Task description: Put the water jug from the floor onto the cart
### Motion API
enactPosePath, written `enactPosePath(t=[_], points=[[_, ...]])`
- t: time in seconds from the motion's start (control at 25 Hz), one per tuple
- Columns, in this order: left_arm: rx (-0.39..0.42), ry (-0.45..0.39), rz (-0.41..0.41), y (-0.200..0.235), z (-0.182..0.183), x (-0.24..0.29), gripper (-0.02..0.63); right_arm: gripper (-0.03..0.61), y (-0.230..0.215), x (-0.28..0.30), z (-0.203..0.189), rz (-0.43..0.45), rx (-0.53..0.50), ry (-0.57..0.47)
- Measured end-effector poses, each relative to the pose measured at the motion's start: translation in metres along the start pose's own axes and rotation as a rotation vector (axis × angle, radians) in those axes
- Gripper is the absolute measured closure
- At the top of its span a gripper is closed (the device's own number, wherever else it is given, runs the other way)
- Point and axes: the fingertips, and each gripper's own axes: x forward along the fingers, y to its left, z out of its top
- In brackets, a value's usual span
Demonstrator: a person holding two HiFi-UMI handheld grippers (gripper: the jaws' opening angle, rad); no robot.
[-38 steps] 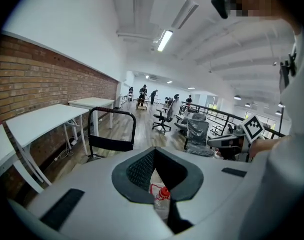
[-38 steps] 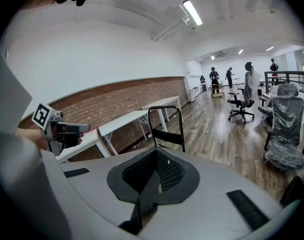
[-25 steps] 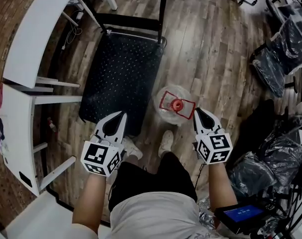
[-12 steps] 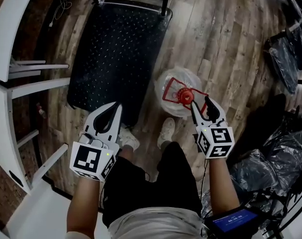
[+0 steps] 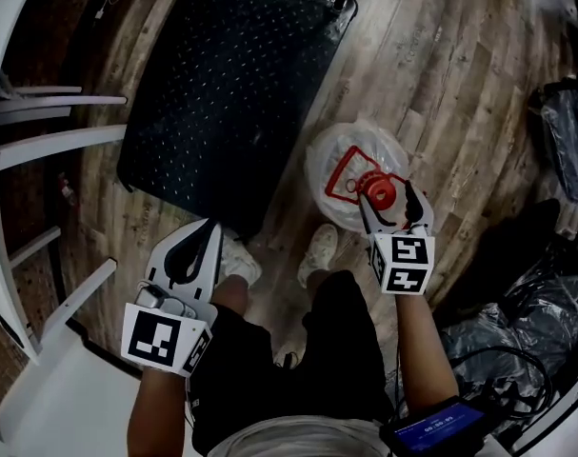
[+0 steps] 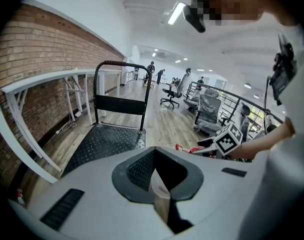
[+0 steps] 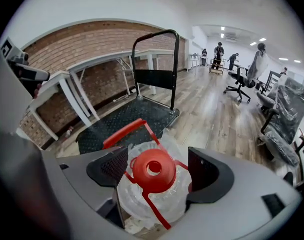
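The clear water jug [image 5: 350, 165] stands on the wood floor just right of the black cart [image 5: 231, 74], with a red cap [image 5: 376, 191] and a red carry handle [image 5: 344, 174]. My right gripper [image 5: 388, 204] is low over the jug top. Its jaws are opening and stand on either side of the red cap [image 7: 153, 169] without pressing on it. The jug's clear neck [image 7: 157, 204] fills the gap below. My left gripper [image 5: 205, 231] hangs shut and holds nothing, by the cart's near corner. The cart deck [image 6: 104, 141] shows beyond it in the left gripper view.
White table frames [image 5: 41, 141] line the left side along a brick wall [image 7: 91, 49]. Plastic-wrapped office chairs [image 5: 565, 122] stand at the right. The person's shoes [image 5: 317, 252] are close behind the jug. The cart's upright push handle [image 7: 154, 59] is at its far end.
Both grippers have come down toward the floor. The right gripper went from shut to wide open and now straddles the jug's red cap.
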Motion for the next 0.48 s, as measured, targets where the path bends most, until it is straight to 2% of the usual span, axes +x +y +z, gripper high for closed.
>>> enactPosePath(t=[0.28, 0.48], points=[[-0.065, 0.021, 0.023, 0.013, -0.016, -0.006, 0.614, 0.225, 0.004, 0.024, -0.021, -0.002, -0.025, 0.078], [-0.075, 0.026, 0.048, 0.026, -0.021, -0.013, 0.615, 0.23, 0.004, 0.026, -0.02, -0.027, -0.02, 0.068]])
